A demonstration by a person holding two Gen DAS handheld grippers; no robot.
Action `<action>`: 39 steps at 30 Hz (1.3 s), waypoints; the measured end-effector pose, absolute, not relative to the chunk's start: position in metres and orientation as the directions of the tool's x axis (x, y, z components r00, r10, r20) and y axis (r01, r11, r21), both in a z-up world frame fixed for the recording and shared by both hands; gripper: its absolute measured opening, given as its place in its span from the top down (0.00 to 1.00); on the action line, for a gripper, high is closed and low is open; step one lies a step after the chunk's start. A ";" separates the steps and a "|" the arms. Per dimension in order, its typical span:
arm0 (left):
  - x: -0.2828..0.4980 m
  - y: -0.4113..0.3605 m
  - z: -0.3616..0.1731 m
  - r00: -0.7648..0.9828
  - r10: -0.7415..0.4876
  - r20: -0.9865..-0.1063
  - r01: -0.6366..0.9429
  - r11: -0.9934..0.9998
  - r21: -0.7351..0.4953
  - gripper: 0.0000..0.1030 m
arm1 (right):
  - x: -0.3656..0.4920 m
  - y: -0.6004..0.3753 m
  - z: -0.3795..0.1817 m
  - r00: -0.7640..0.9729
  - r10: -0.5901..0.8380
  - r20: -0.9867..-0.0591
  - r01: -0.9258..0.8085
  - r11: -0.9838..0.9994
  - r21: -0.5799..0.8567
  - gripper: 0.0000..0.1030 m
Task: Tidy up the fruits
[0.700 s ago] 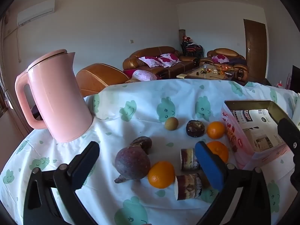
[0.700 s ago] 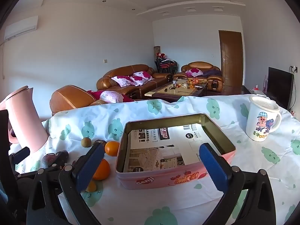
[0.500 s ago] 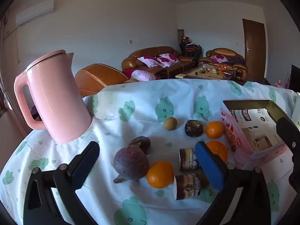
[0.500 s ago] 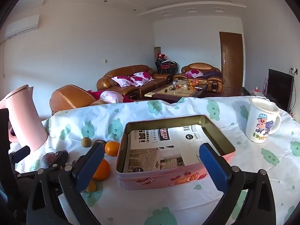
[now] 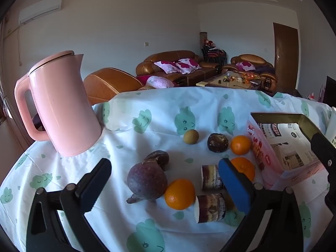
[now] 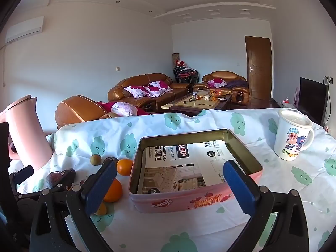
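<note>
Fruit lies loose on the cloud-print tablecloth: a dark purple fruit [image 5: 147, 181], an orange [image 5: 180, 193] beside it, two more oranges [image 5: 240, 145] [image 5: 243, 167], a small brown-green fruit [image 5: 190, 137], a dark shrivelled fruit [image 5: 217, 142] and two cut cane pieces [image 5: 210, 208]. My left gripper [image 5: 166, 187] hovers open just above the purple fruit and nearest orange, touching nothing. A pink tin [image 6: 195, 201] lined with printed paper stands right of the fruit. My right gripper [image 6: 170, 185] is open in front of the tin, with nothing held.
A tall pink kettle [image 5: 63, 105] stands at the table's back left. A white cartoon mug [image 6: 294, 135] sits right of the tin. Beyond the table's far edge are brown sofas and a coffee table.
The left gripper's view has drifted slightly, with the fruit shifting a little left in frame. The right gripper has barely moved. Both stay wide open.
</note>
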State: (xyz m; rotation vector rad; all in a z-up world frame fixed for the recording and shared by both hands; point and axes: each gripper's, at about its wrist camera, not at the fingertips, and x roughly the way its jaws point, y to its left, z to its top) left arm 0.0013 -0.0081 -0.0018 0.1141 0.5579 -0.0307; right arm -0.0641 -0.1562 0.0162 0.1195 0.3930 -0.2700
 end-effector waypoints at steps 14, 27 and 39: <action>0.000 -0.002 -0.003 0.849 -0.005 -0.529 0.066 0.993 0.096 0.00 | -0.065 -0.164 0.018 0.888 -0.236 -0.394 0.282 0.957 0.062 0.01; 0.001 -0.001 -0.003 0.847 -0.007 -0.531 0.067 0.993 0.094 0.00 | -0.065 -0.164 0.019 0.888 -0.237 -0.395 0.283 0.957 0.061 0.01; 0.001 -0.001 -0.003 0.846 -0.008 -0.533 0.067 0.993 0.092 0.00 | -0.065 -0.165 0.019 0.888 -0.237 -0.394 0.283 0.957 0.061 0.01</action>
